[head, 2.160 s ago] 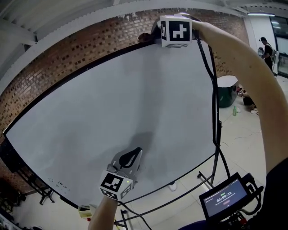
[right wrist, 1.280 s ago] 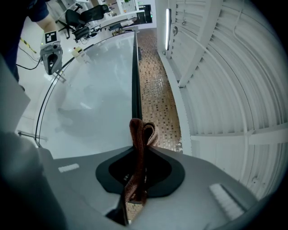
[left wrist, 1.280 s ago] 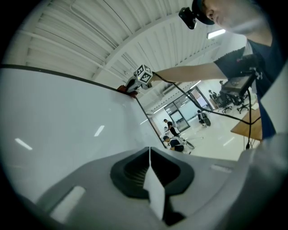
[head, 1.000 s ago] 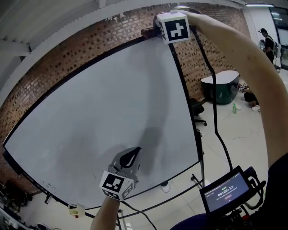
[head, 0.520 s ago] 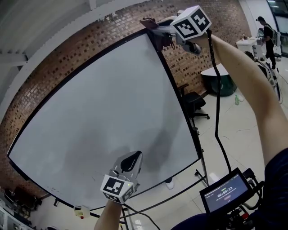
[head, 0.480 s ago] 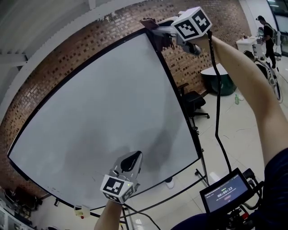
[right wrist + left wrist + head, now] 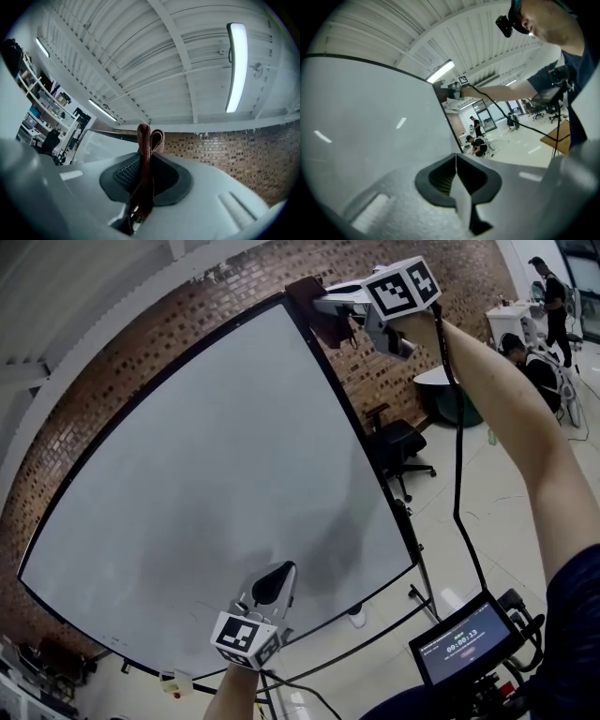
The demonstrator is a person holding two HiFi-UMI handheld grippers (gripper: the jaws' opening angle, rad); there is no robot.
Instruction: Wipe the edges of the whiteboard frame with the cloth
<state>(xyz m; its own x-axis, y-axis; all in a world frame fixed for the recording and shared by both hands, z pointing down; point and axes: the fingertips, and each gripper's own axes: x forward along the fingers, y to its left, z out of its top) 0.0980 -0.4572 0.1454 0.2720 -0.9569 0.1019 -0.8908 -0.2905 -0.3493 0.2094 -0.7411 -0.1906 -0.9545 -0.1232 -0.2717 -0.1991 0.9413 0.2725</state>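
Note:
A large whiteboard [image 7: 216, 484] with a thin black frame [image 7: 352, 427] stands before a brick wall. My right gripper [image 7: 323, 307] is raised at the board's top right corner, shut on a folded reddish-brown cloth [image 7: 307, 296] that touches the frame there. In the right gripper view the cloth [image 7: 146, 154] stands pinched upright between the jaws of my right gripper [image 7: 143, 180]. My left gripper [image 7: 272, 582] is low in front of the board's lower part, shut with nothing in it. The left gripper view shows that left gripper [image 7: 456, 176] with jaws meeting, beside the white surface [image 7: 365, 122].
A black office chair [image 7: 398, 442] stands right of the board, behind its right edge. The board's black stand legs [image 7: 375, 634] reach over the floor below. A screen device [image 7: 459, 648] hangs at my lower right. People [image 7: 544, 287] and tables are far right.
My right gripper, holding the cloth, slid rightward along the top frame edge to the top right corner. My view has swung, so the board sits further left. The left gripper stayed put.

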